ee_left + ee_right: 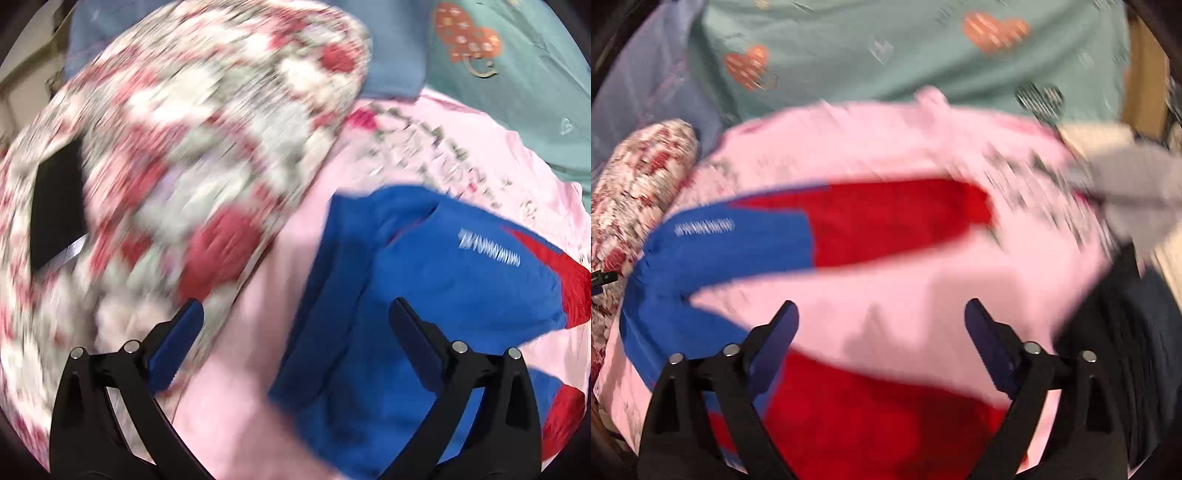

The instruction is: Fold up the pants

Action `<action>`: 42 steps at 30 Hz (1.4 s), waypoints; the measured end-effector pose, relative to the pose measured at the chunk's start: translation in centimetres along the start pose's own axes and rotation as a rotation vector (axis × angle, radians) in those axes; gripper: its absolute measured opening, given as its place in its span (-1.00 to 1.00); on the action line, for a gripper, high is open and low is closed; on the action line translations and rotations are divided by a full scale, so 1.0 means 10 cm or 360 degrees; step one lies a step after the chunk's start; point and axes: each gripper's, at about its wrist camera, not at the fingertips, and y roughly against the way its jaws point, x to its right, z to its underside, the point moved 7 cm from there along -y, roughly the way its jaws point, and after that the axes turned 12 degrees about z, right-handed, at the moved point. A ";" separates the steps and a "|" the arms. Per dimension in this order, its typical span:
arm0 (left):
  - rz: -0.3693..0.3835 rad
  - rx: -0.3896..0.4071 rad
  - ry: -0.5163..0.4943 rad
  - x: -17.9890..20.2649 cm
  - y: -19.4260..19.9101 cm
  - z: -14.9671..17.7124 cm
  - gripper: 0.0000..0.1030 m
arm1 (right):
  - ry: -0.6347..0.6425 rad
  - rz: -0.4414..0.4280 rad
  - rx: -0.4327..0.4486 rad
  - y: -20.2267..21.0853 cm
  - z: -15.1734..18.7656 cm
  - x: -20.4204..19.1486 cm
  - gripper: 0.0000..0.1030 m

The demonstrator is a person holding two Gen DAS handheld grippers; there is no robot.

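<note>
The pants (436,280) are blue with red lower legs and a white logo, lying on a pink sheet (266,332). In the right wrist view the pants (746,251) spread with two legs apart, one red leg (897,218) running right and another (868,413) below my gripper. My left gripper (295,314) is open and empty, hovering over the blue waist end. My right gripper (882,314) is open and empty above the pink sheet (923,295) between the legs. Both views are motion-blurred.
A red-and-white floral pillow (177,155) lies left of the pants, with a black object (55,206) on it; it also shows in the right wrist view (639,184). A teal cover with orange hearts (886,55) lies behind. Dark fabric (1119,332) sits at the right.
</note>
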 end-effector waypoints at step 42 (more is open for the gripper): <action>0.0222 -0.0063 -0.0229 0.22 0.30 0.52 0.48 | 0.0373 -0.0840 -0.0319 0.48 0.85 -0.85 -0.91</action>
